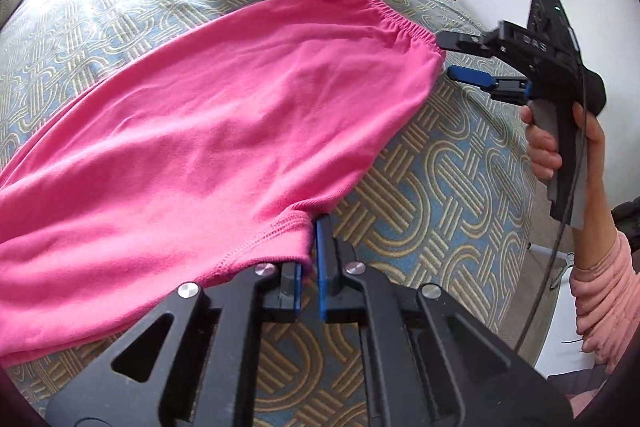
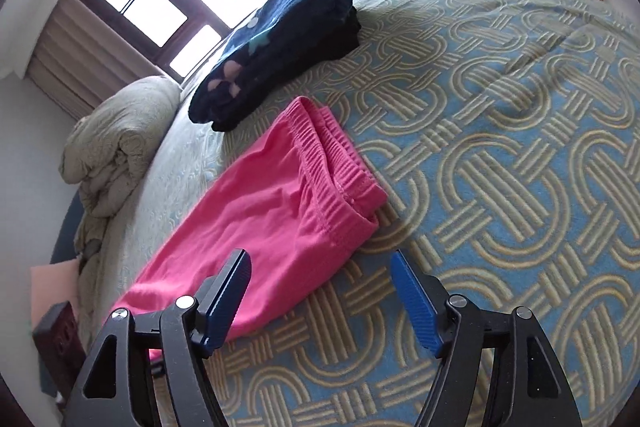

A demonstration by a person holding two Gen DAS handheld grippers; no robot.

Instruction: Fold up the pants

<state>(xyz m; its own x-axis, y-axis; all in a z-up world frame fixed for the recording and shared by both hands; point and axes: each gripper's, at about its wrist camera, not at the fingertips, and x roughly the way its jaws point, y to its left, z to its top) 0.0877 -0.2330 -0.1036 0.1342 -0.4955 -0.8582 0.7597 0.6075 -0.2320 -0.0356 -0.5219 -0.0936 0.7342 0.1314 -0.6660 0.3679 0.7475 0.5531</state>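
Beside the waistband, right gripper (image 1: 450, 57) (spread) angles down; left gripper (image 1: 310, 247) pinches pink pants (image 1: 208, 131).

The pants (image 1: 208, 131) are plain bright pink, lying beside the blue-padded black fingers of the left gripper (image 1: 310, 267) and ahead of the right gripper (image 2: 320, 291), coloured alike. Under them the bedspread (image 2: 500, 147) carries tan interlocking rings on blue-grey. Farther ahead lies a navy folded blanket (image 2: 276, 43) with pale pink and teal shapes.
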